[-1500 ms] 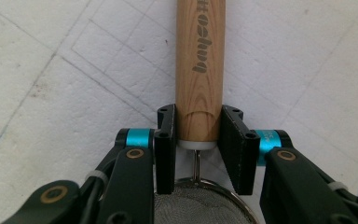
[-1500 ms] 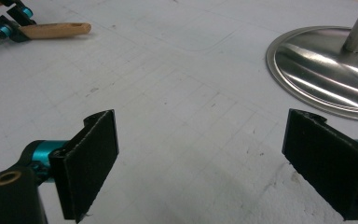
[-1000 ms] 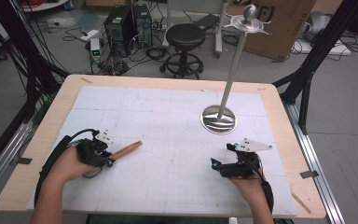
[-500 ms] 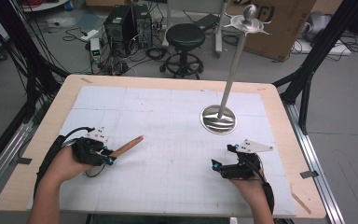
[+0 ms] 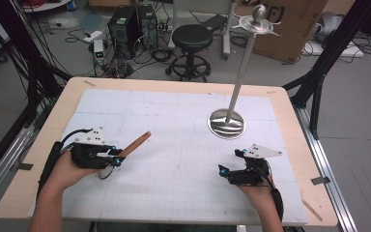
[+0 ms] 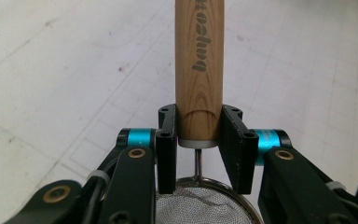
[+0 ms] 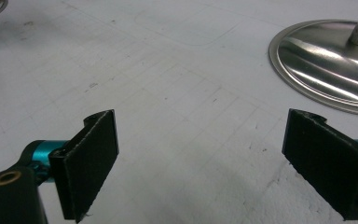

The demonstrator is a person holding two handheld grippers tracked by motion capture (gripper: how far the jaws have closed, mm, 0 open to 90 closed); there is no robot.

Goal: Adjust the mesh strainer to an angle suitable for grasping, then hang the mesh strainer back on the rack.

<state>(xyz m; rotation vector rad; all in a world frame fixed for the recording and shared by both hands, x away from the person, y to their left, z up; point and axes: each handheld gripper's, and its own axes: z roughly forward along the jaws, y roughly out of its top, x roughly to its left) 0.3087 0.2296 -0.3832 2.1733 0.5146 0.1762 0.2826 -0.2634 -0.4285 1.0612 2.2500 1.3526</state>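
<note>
My left gripper (image 5: 117,157) (image 6: 199,140) is shut on the wooden handle (image 6: 199,60) (image 5: 135,144) of a small wire-mesh strainer. Its mesh bowl (image 6: 200,205) sits below the jaws, toward my hand. The handle points up and to the right, lifted off the white mat (image 5: 174,145). Near the table's front right my right gripper (image 5: 221,170) (image 7: 200,158) stands open, low over the mat, with nothing between its pads. A tall metal stand rises from a round shiny base (image 5: 227,123) (image 7: 326,60) beyond the right gripper.
The stand's pole (image 5: 239,72) leans up to a hooked top (image 5: 258,19) above the table's far edge. The mat lies on a wooden table (image 5: 38,140). A stool (image 5: 193,41), computer towers and cables are on the floor behind.
My left gripper has risen a little with the strainer, and the wooden handle now tilts higher off the mat. The right gripper has stayed where it was.
</note>
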